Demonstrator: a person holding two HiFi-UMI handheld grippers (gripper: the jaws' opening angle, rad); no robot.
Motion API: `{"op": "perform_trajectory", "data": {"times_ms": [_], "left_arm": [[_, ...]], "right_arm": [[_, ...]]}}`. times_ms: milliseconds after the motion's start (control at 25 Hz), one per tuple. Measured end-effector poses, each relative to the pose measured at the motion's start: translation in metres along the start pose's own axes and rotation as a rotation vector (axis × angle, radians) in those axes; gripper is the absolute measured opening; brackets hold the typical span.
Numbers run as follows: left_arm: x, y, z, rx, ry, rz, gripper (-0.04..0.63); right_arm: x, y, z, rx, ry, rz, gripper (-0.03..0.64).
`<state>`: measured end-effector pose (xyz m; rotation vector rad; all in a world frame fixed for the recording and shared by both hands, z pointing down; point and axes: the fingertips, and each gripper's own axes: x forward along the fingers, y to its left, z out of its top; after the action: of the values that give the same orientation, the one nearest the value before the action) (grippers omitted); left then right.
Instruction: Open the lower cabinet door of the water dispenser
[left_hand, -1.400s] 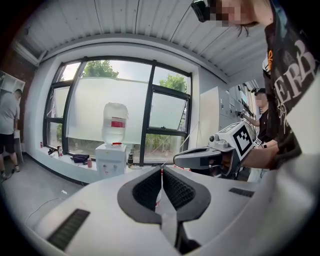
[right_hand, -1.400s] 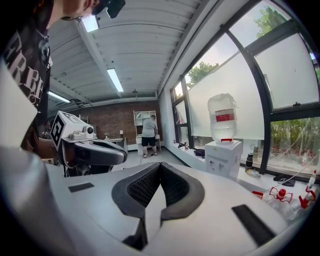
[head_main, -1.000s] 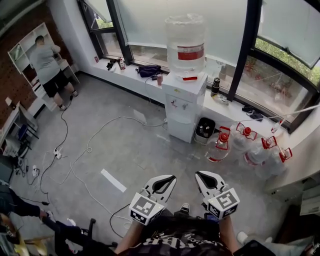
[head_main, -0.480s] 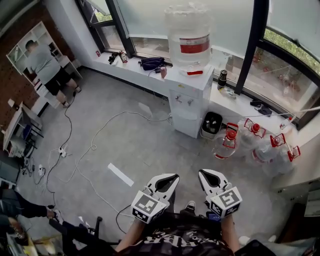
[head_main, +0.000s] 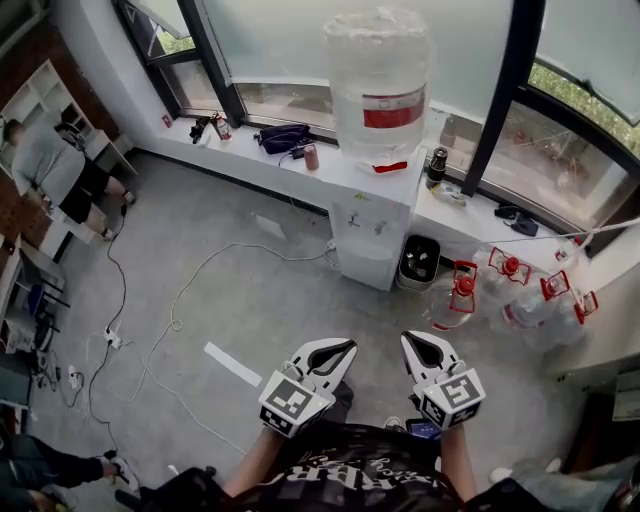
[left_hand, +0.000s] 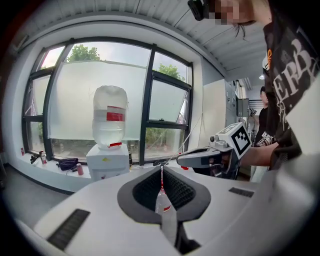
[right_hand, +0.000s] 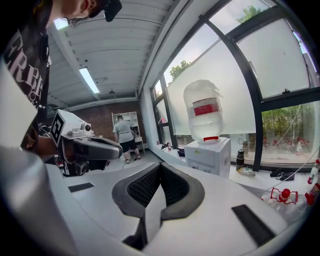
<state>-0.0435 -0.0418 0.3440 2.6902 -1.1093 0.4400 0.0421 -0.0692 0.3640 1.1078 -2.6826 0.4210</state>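
Note:
The white water dispenser (head_main: 372, 222) stands against the window ledge with a big clear bottle (head_main: 378, 85) on top. Its lower cabinet door (head_main: 366, 262) faces me and is closed. My left gripper (head_main: 338, 349) and right gripper (head_main: 416, 345) are held side by side well short of it, over the grey floor, both shut and empty. The left gripper view has the dispenser (left_hand: 107, 167) far ahead, left of the shut jaws (left_hand: 161, 170). From the right gripper view it (right_hand: 209, 156) stands ahead to the right of the shut jaws (right_hand: 160, 165).
A black bin (head_main: 414, 262) sits right beside the dispenser, then several water jugs with red handles (head_main: 505, 295) on the floor. White cables (head_main: 185, 295) trail over the floor at left. Small items lie on the ledge (head_main: 285, 140). A person (head_main: 50, 165) stands far left.
Both grippers and my view have moved forward toward the dispenser, which now looks larger and nearer. The jaws have stayed shut throughout.

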Motion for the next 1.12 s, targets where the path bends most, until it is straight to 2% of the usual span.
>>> {"op": "perform_trajectory", "data": {"times_ms": [200,320,520,640,840,1120], "left_arm": [[0.004,0.056,0.005,0.025,0.006,-0.089,0.018],[0.012,0.08,-0.001,0.037,0.031,-0.159,0.017],[0.034,0.1,-0.023,0.022,0.082,-0.246,0.017],[0.06,0.104,-0.038,0.018,0.123,-0.282,0.017],[0.121,0.118,-0.058,0.015,0.162,-0.286,0.017],[0.215,0.135,-0.087,0.07,0.227,-0.231,0.017]], "right_arm": [[0.052,-0.01,0.02,0.051,-0.035,-0.105,0.014],[0.078,-0.02,0.023,0.04,-0.034,-0.166,0.014],[0.103,-0.047,0.014,0.029,0.01,-0.226,0.014],[0.114,-0.078,0.001,0.026,0.05,-0.243,0.014],[0.143,-0.155,-0.038,0.026,0.101,-0.25,0.017],[0.211,-0.264,-0.135,0.016,0.204,-0.23,0.066]]}}
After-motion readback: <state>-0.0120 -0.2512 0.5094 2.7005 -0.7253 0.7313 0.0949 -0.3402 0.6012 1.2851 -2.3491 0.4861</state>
